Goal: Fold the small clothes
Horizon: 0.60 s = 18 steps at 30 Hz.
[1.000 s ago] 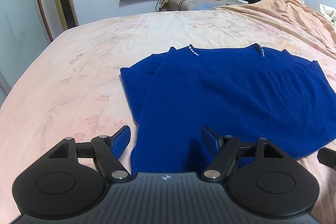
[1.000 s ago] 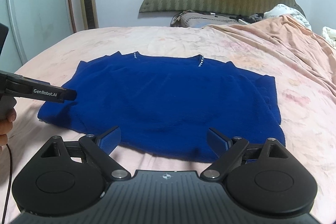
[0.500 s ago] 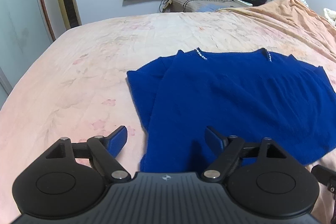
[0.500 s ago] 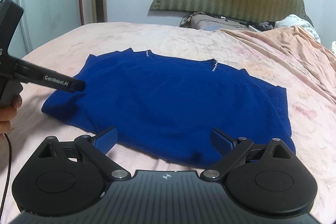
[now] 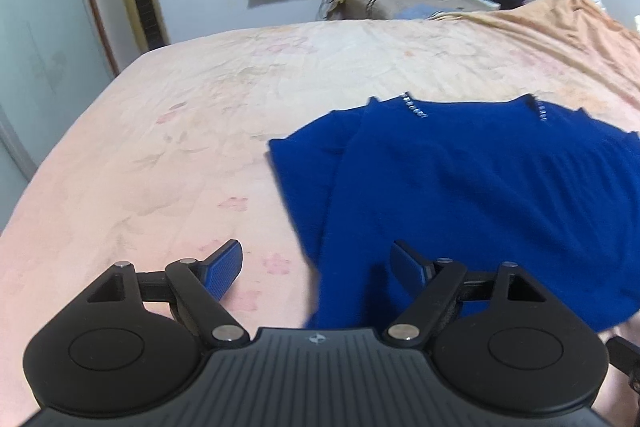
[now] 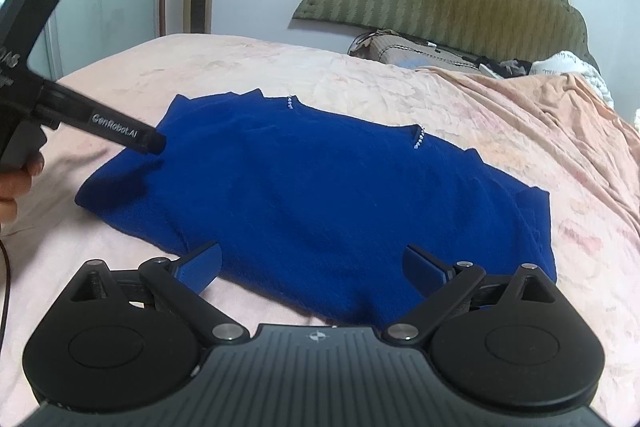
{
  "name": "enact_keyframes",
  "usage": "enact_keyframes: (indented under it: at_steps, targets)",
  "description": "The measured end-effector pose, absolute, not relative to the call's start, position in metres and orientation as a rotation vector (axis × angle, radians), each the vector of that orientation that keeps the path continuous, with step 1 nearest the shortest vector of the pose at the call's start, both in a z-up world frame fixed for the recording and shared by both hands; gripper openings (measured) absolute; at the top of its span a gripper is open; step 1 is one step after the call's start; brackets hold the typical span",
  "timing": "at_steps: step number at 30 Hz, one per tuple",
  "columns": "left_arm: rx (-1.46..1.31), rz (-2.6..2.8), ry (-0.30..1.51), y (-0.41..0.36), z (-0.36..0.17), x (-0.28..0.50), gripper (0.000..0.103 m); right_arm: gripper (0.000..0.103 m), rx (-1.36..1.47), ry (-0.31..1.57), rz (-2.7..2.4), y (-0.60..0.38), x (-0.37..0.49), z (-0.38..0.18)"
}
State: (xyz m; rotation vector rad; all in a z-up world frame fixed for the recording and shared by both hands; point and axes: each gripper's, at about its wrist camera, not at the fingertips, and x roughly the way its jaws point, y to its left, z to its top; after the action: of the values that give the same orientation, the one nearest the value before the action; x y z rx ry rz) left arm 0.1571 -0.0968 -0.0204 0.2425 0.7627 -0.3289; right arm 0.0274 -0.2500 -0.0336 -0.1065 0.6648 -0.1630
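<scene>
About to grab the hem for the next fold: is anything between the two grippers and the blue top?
Nothing visible. The blue top lies flat on the bed; the right gripper and the left gripper hang open right over its near edge.

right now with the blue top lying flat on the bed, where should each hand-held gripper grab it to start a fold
Judging by its pose, take the blue top by its near hem, one corner each: the left hand-held gripper at the near left corner, the right hand-held gripper at the near right corner. The top lies flat with the neckline far, so that hem is the closest free edge. Both stand open; slide one finger under, coming low from the near side.
</scene>
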Motion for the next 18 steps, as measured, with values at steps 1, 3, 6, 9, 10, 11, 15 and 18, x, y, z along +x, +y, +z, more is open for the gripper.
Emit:
enact_keyframes:
  at_steps: [1,3,6,9,10,11,15,18]
  targets:
    - [0.246,-0.324,0.766,-0.097,-0.021,0.158,0.081,0.098,-0.11,0.665,-0.16,-0.249,0.028,-0.034]
    - [0.247,-0.322,0.767,-0.097,-0.021,0.16,0.081,0.098,-0.113,0.666,-0.152,-0.247,0.03,-0.035]
    - [0.251,-0.314,0.768,-0.097,-0.022,0.162,0.081,0.098,-0.121,0.668,-0.144,-0.244,0.032,-0.035]
    - [0.252,-0.308,0.772,-0.097,-0.022,0.165,0.081,0.099,-0.132,0.669,-0.14,-0.24,0.034,-0.035]
    - [0.252,-0.305,0.774,-0.097,-0.022,0.166,0.081,0.099,-0.136,0.669,-0.139,-0.239,0.034,-0.035]
    - [0.251,-0.303,0.775,-0.097,-0.023,0.168,0.081,0.099,-0.141,0.669,-0.137,-0.237,0.035,-0.035]
    - [0.252,-0.298,0.782,-0.097,-0.024,0.173,0.081,0.099,-0.166,0.668,-0.127,-0.231,0.038,-0.035]
    - [0.262,-0.304,0.785,-0.097,-0.025,0.18,0.081,0.1,-0.191,0.665,-0.122,-0.225,0.041,-0.037]
